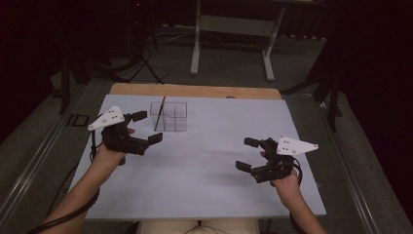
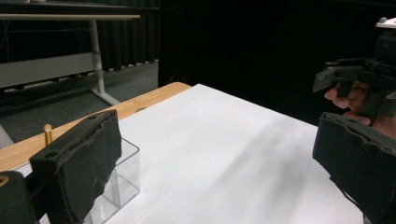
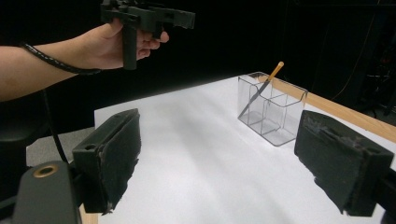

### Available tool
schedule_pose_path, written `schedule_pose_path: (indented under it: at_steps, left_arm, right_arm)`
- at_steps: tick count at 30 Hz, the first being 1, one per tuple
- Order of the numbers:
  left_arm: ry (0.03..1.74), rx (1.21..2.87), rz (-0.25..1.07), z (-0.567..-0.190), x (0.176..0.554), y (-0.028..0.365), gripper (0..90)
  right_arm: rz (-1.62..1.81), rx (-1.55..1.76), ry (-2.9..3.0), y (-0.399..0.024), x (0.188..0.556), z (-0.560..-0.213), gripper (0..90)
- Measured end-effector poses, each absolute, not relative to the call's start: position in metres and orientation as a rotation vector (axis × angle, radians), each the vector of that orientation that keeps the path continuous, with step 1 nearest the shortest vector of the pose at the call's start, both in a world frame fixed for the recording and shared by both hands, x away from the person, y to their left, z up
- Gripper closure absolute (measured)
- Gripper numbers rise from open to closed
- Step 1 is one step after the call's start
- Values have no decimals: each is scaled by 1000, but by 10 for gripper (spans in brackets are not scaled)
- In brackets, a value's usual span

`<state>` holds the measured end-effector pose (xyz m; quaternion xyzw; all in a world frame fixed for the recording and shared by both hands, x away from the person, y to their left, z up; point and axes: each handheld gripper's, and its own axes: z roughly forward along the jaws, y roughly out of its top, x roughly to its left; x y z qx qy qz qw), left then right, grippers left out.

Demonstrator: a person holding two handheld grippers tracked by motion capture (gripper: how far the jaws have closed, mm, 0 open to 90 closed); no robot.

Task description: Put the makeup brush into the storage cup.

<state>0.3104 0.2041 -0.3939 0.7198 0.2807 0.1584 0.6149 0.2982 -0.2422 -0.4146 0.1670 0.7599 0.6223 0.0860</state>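
Black padded jaws of the right gripper are shown spread wide and empty above the white tabletop; those of the left gripper are likewise parted, nothing being held. Taken as landmark is the clear divided organizer, which stands near the far edge of the tabletop. One thin pencil-like stick is leaned inside it, its tip projecting above the rim. The left gripper is held just beside the organizer, the right well apart from it. A careless approach could, it is judged, tip the light organizer or knock the stick out. Clear walls make the compartments hard to separate, and the stick's lower end is poorly resolved.
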Motion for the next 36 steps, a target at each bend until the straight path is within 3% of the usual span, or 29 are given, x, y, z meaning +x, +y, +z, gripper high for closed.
schedule_pose_path:
  at_steps: [36]
  left_arm:
    - [605, 1696, 246, -443, 275, 189, 24]
  right_arm:
    - [1843, 502, 2278, -241, 298, -417, 146]
